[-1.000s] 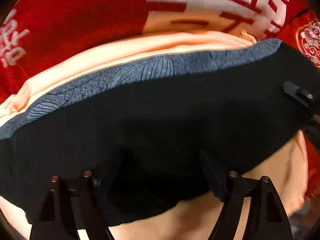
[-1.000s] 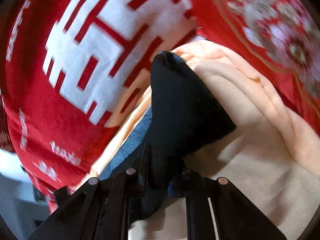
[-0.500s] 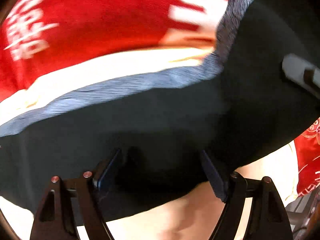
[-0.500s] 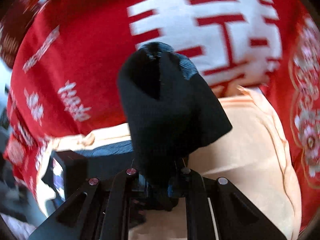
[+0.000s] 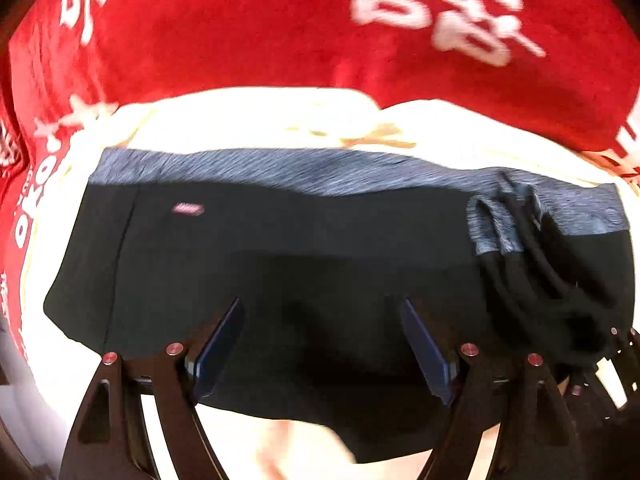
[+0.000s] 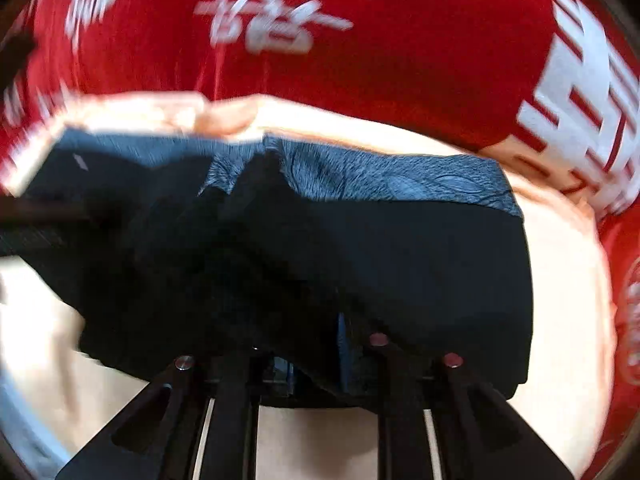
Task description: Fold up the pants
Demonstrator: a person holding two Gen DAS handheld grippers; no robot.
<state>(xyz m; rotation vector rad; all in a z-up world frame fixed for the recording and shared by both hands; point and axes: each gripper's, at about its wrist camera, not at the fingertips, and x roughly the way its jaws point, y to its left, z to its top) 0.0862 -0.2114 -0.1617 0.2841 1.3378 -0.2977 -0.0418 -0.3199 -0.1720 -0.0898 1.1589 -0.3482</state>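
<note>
The pants, black with a grey-blue patterned waistband along the far edge, lie spread flat on a pale peach cloth, which in turn lies on a red blanket with white characters.

In the left wrist view the left gripper has its fingers spread wide apart with nothing between them; the near black part of the pants lies under and just beyond the fingertips. Whether the tips touch the fabric cannot be told. At the right end of the pants the fabric is bunched into ridges.

In the right wrist view the right gripper has its fingers drawn close together, pinching the near edge of the pants. From the fingers a raised fold of black fabric runs up toward the waistband. The peach cloth shows on both sides, the red blanket beyond. The left side of this view is blurred
</note>
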